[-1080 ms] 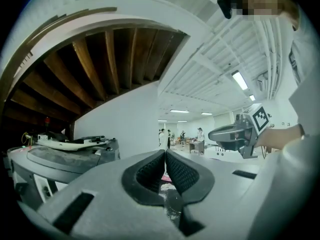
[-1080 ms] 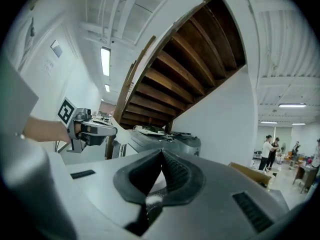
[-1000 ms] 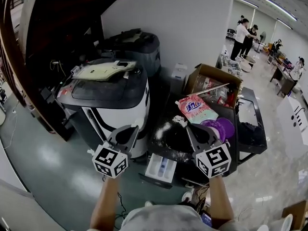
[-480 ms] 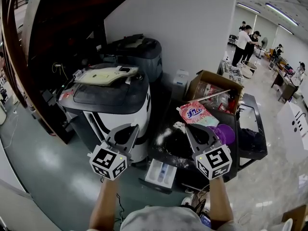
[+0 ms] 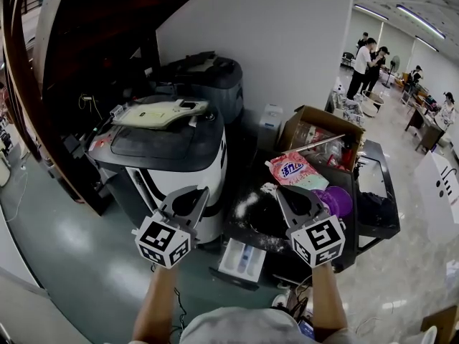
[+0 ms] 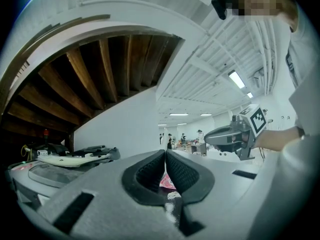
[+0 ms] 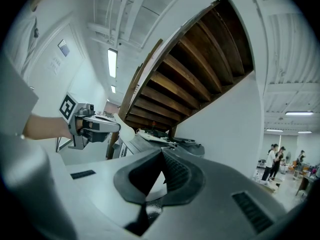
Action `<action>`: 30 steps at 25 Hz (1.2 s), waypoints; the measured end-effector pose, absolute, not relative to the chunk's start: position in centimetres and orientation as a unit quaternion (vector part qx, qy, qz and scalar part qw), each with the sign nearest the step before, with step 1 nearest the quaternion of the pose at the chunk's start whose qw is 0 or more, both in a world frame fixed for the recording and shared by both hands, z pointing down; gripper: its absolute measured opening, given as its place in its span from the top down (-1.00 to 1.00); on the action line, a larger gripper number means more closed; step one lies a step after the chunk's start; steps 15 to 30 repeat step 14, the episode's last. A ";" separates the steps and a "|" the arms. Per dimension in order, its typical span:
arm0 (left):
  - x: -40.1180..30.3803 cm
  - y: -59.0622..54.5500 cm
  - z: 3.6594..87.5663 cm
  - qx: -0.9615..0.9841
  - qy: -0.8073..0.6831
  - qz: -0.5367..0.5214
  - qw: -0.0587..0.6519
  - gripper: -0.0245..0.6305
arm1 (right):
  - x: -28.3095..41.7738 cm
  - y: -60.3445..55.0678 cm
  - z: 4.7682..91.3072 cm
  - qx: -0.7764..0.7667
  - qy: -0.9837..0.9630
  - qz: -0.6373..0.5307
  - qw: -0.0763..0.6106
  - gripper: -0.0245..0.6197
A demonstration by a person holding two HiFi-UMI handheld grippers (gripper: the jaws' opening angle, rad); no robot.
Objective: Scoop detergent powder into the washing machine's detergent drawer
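Both grippers are held up in front of me over the floor, apart from everything. My left gripper (image 5: pixel 191 193) (image 6: pixel 165 154) is shut with nothing in it. So is my right gripper (image 5: pixel 285 191) (image 7: pixel 162 154), whose tip hangs above the dark washing machine top (image 5: pixel 267 217), which is dusted with white powder (image 5: pixel 244 196). Below it the white detergent drawer (image 5: pixel 242 256) stands pulled out. A pink detergent bag (image 5: pixel 293 170) lies further back on that top, and a purple scoop (image 5: pixel 335 198) rests to its right.
A second washing machine (image 5: pixel 168 153) with a white lid part (image 5: pixel 156 110) on it stands at the left. Behind it is a dark round machine (image 5: pixel 204 74). An open cardboard box (image 5: pixel 320 129) sits at the back right. People stand far off at the right.
Both grippers have stayed shut and almost still. The scene has slid slightly in the head view.
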State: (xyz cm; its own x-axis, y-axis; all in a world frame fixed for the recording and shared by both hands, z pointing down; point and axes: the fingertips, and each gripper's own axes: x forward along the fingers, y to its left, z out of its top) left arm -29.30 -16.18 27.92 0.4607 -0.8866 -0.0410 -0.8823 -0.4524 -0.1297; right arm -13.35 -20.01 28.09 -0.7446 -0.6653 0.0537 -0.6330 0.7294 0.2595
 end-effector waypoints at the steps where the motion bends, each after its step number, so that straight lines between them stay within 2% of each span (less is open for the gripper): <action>1: -29.4 -16.2 27.9 -0.852 0.519 -0.016 0.066 0.88 | -13.5 -20.0 28.1 0.349 -0.927 -0.114 0.072 0.93; 30: -29.7 -16.4 28.1 -0.854 0.516 -0.017 0.064 0.88 | -13.8 -20.2 28.2 0.351 -0.927 -0.110 0.074 0.93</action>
